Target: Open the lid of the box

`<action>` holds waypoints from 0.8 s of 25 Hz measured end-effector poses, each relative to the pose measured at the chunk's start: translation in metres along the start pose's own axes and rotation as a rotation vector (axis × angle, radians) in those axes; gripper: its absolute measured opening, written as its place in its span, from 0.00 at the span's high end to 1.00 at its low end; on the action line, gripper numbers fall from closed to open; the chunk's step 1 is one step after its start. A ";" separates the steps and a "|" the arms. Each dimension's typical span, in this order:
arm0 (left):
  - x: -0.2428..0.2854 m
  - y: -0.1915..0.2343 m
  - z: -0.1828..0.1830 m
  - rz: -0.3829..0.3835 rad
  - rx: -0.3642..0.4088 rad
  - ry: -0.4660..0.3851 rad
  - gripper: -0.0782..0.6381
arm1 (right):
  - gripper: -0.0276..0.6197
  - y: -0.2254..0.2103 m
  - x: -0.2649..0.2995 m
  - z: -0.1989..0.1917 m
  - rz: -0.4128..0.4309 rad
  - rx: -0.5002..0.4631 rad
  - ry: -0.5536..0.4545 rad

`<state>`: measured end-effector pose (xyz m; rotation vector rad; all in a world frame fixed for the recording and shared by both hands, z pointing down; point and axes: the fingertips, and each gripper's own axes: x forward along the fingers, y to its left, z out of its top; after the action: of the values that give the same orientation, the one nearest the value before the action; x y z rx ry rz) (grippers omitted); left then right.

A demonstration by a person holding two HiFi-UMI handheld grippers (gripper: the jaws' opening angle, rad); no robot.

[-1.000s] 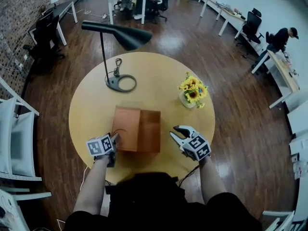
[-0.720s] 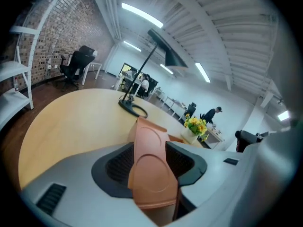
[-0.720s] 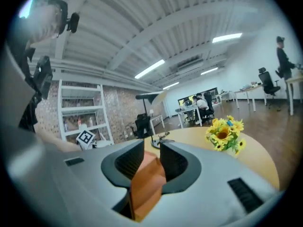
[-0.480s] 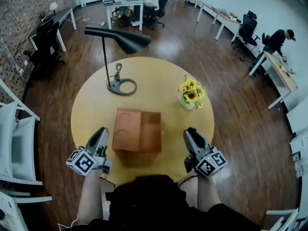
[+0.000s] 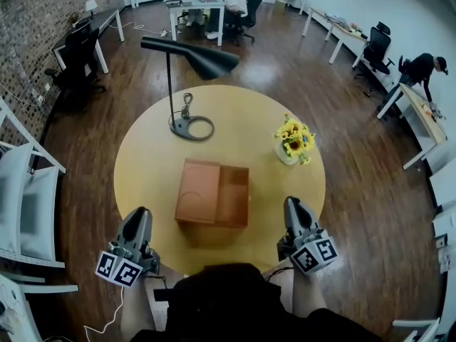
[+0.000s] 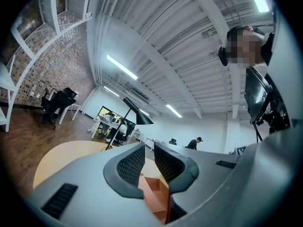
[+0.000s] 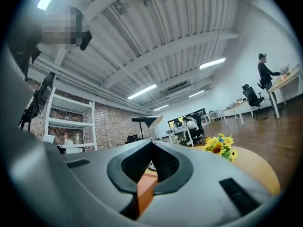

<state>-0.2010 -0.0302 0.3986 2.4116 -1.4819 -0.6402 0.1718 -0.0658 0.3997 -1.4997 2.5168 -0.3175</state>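
Observation:
The brown box (image 5: 234, 195) stands open on the round table (image 5: 146, 164), its lid (image 5: 198, 190) lying flat to the left of it. My left gripper (image 5: 137, 214) hangs at the table's near edge, left of the box and apart from it. Its jaws are closing, a thin slit left between them, with nothing inside. My right gripper (image 5: 293, 204) is shut and empty at the near edge, right of the box. The left gripper view shows the box (image 6: 158, 193) past the jaws of that gripper (image 6: 149, 148). The right gripper (image 7: 152, 144) view shows an orange corner of the box (image 7: 144, 193).
A black desk lamp (image 5: 191, 57) stands on its ring base (image 5: 192, 127) at the table's far left. A vase of yellow flowers (image 5: 296, 140) sits at the far right. White chairs (image 5: 27, 205) stand left of the table. People work at desks across the room.
Both grippers drew back from the box to the table's near edge. The left jaws closed first, then the right. The box lay open with its lid flat throughout.

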 end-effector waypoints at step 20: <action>0.011 -0.010 -0.004 -0.027 0.055 0.018 0.84 | 0.96 -0.011 0.008 0.001 -0.048 -0.098 0.052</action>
<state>-0.1867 -0.0351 0.3951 2.4756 -1.4815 -0.5895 0.1776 -0.0777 0.4018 -1.6103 2.5741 -0.2459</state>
